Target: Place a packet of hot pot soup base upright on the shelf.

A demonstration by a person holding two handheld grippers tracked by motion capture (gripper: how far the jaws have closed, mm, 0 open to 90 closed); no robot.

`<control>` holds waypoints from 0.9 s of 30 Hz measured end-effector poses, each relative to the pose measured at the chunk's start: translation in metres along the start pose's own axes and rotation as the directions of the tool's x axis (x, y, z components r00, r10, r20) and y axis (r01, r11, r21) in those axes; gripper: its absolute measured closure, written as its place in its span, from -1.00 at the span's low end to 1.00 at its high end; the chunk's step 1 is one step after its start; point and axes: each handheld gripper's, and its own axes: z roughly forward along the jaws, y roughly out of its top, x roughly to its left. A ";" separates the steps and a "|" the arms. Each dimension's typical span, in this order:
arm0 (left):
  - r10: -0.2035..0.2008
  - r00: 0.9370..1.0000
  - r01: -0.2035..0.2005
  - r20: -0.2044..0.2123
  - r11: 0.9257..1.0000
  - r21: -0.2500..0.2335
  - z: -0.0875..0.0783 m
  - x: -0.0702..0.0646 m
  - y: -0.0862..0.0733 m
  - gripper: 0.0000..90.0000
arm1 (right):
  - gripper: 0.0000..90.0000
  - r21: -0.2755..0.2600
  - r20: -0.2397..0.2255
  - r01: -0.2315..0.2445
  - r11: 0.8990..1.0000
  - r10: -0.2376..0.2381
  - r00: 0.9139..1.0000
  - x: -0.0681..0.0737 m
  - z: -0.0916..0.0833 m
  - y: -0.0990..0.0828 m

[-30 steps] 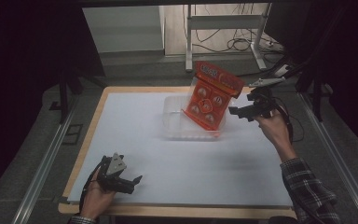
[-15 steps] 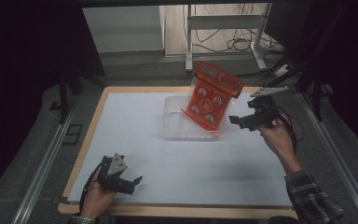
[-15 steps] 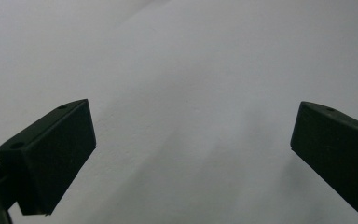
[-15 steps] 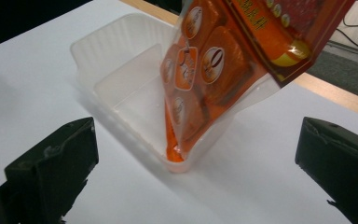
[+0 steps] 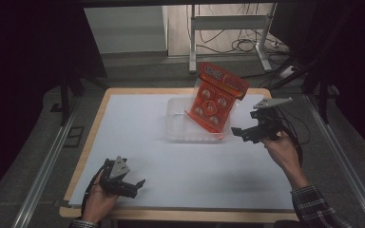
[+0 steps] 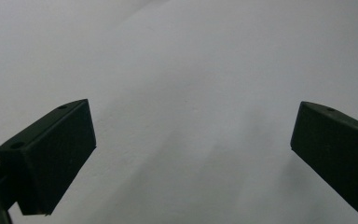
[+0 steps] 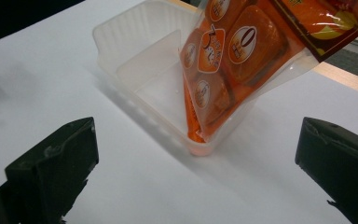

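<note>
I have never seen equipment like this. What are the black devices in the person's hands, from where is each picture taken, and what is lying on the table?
There is no robot here: a person holds a two-jaw tool in each hand. The high view looks down on the white table. The left tool rests near the front edge, jaws open, holding nothing. The right tool, also open and empty, sits beside a clear plastic tray. An orange snack bag stands tilted in that tray, leaning over its rim. The other two pictures come from cameras riding on each tool, looking along its black jaws; the right one shows the tray and bag up close.
</note>
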 end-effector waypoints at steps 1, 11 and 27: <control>0.000 1.000 0.000 0.001 1.000 0.000 0.000 0.000 0.000 -1.00 | -1.00 0.001 0.003 0.005 1.000 -0.005 1.000 0.001 0.000 -0.001; 0.004 1.000 -0.004 0.002 1.000 0.002 0.000 0.000 0.000 -1.00 | -1.00 0.013 0.001 0.012 1.000 -0.012 1.000 0.015 0.001 -0.010; 0.008 1.000 -0.008 0.006 1.000 0.003 0.001 -0.001 0.000 -1.00 | -1.00 0.004 -0.009 0.021 1.000 -0.021 1.000 0.034 0.000 -0.028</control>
